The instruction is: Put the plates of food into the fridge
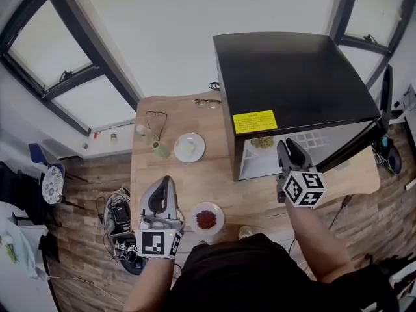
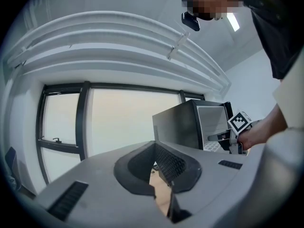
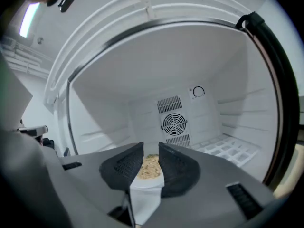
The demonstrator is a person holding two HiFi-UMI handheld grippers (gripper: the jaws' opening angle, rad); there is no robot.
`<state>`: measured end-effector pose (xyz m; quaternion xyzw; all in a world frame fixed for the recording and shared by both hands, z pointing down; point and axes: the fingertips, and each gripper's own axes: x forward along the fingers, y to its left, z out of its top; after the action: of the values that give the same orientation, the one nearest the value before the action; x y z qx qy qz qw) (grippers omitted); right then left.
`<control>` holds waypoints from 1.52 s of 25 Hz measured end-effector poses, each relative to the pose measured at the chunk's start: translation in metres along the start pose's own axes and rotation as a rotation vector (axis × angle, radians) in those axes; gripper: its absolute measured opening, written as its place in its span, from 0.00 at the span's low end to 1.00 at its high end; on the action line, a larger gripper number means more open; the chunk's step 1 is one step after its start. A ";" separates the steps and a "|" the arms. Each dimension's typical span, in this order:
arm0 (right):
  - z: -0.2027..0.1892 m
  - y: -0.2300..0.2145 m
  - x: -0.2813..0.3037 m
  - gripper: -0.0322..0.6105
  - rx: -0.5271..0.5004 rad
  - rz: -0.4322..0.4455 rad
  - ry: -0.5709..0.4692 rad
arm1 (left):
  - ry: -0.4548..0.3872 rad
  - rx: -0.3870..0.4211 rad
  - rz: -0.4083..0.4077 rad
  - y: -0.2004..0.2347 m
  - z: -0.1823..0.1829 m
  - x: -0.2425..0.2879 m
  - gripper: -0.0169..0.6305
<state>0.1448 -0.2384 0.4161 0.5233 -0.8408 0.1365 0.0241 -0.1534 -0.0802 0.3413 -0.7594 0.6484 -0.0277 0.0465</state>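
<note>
The black fridge [image 1: 292,77] stands on the wooden table [image 1: 169,174] with its door [image 1: 344,142] swung open to the right. A white plate of yellowish food [image 1: 263,142] sits on the fridge floor. My right gripper [image 1: 286,143] hovers at the opening just right of that plate, and its jaws are open. In the right gripper view the plate [image 3: 150,167] shows through the gap of this gripper [image 3: 150,151], lower and further in. My left gripper [image 1: 166,182] is shut and empty above the table's near left. Beside it lies a plate of red food [image 1: 206,218]. A plate of pale food [image 1: 189,147] lies further back.
A small green cup [image 1: 160,149], a looped cord [image 1: 156,119] and a pair of glasses [image 1: 207,101] lie on the table's far part. Inside the fridge there is a rear fan [image 3: 173,123] and a white grid shelf [image 3: 228,148] at the right. Wooden floor and cables lie to the left.
</note>
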 end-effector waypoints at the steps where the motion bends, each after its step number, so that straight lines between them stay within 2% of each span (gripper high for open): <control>1: 0.000 0.009 -0.006 0.23 0.014 0.020 -0.022 | -0.005 0.004 -0.013 0.003 0.002 -0.003 0.03; 5: -0.012 0.046 -0.028 0.23 0.034 0.050 -0.045 | -0.013 0.010 -0.052 0.020 0.001 -0.019 0.03; 9: -0.042 0.080 -0.051 0.23 0.088 0.071 -0.024 | 0.014 -0.006 -0.091 0.033 -0.017 -0.044 0.03; 13: -0.091 0.117 -0.069 0.23 0.153 0.108 0.043 | 0.040 -0.039 -0.118 0.046 -0.042 -0.067 0.03; 19: -0.168 0.164 -0.101 0.23 0.192 0.136 0.161 | 0.067 -0.083 -0.153 0.063 -0.070 -0.092 0.03; 22: -0.204 0.176 -0.113 0.23 0.276 0.123 0.206 | 0.086 -0.094 -0.178 0.065 -0.083 -0.100 0.03; 27: -0.262 0.178 -0.132 0.23 0.402 0.051 0.282 | 0.107 -0.084 -0.227 0.063 -0.094 -0.111 0.03; 31: -0.301 0.187 -0.138 0.23 0.479 0.058 0.327 | 0.130 -0.051 -0.250 0.067 -0.097 -0.119 0.03; 38: -0.356 0.199 -0.132 0.27 0.732 0.039 0.360 | 0.173 -0.009 -0.264 0.077 -0.106 -0.130 0.03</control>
<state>-0.0084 0.0504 0.6936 0.4492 -0.7288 0.5164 -0.0195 -0.2600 0.0325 0.4406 -0.8329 0.5449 -0.0959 -0.0167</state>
